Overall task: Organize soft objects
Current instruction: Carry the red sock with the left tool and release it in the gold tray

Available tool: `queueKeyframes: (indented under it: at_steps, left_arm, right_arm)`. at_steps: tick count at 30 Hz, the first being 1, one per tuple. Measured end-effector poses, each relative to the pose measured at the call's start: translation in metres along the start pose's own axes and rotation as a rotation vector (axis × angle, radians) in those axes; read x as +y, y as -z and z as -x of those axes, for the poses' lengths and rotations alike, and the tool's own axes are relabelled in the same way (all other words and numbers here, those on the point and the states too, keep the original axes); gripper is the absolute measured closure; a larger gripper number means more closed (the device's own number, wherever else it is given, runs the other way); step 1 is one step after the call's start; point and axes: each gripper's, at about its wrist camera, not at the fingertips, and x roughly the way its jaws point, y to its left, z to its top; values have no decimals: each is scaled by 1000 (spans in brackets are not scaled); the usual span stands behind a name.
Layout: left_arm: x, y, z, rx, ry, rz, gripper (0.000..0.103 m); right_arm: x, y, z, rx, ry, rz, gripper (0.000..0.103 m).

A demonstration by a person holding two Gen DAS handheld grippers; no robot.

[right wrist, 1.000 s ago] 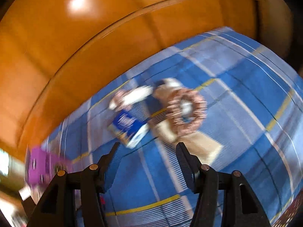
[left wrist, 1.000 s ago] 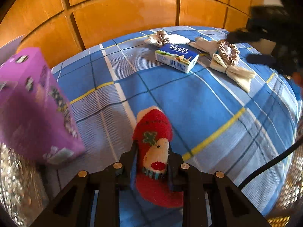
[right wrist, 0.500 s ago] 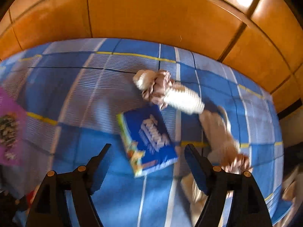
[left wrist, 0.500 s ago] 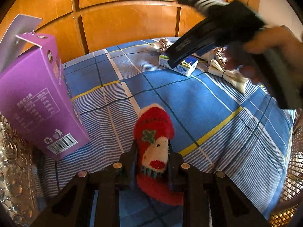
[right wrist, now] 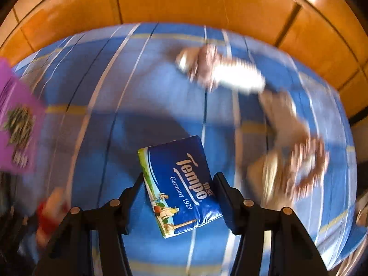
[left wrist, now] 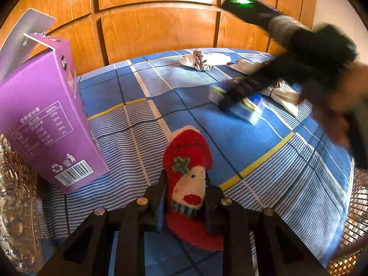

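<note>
right gripper (right wrist: 179,191) dropped, jaws closing around tissue pack (right wrist: 181,186); left gripper (left wrist: 185,193) grips sock (left wrist: 188,172).

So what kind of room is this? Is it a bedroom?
Probably a bedroom. The things lie on a blue checked bedsheet that sags like a mattress, with a wooden panelled headboard or wardrobe right behind it, and a red sock and hair scrunchies scattered about.

On the bed (left wrist: 264,138), the box (left wrist: 46,124) is standing left of the sock (left wrist: 187,161); the tissue pack (right wrist: 180,186) is lying behind the sock, scrunchies (left wrist: 202,61) lying beyond.
</note>
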Motion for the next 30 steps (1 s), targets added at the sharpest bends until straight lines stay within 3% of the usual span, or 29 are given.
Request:
queueKeyframes:
  at_steps: [5, 7, 9, 13, 18, 20, 25, 30]
  left_arm:
    - [-4, -9, 0, 40, -16, -10, 79]
    - [-5, -18, 1, 67, -17, 0, 81]
    - [-6, -31, 8, 45, -15, 4, 81]
    - [-12, -70, 30, -23, -17, -10, 81]
    - [1, -136, 45, -58, -19, 41, 81]
    - [13, -165, 53, -87, -36, 66, 81]
    - [81, -223, 72, -153, -184, 152, 81]
    - [177, -208, 100, -174, -354, 292, 81]
  right_arm:
    - [-11, 43, 9, 25, -38, -69, 47]
    - [-15, 48, 11, 21, -48, -93, 47]
    - [-14, 51, 11, 16, -36, -82, 47]
    - [-12, 54, 12, 8, -35, -82, 47]
    - [-6, 51, 8, 4, -38, -81, 46]
    - [-5, 48, 9, 1, -35, -71, 46]
    - [2, 48, 8, -18, -25, -46, 46]
    - [11, 50, 8, -36, -10, -13, 46]
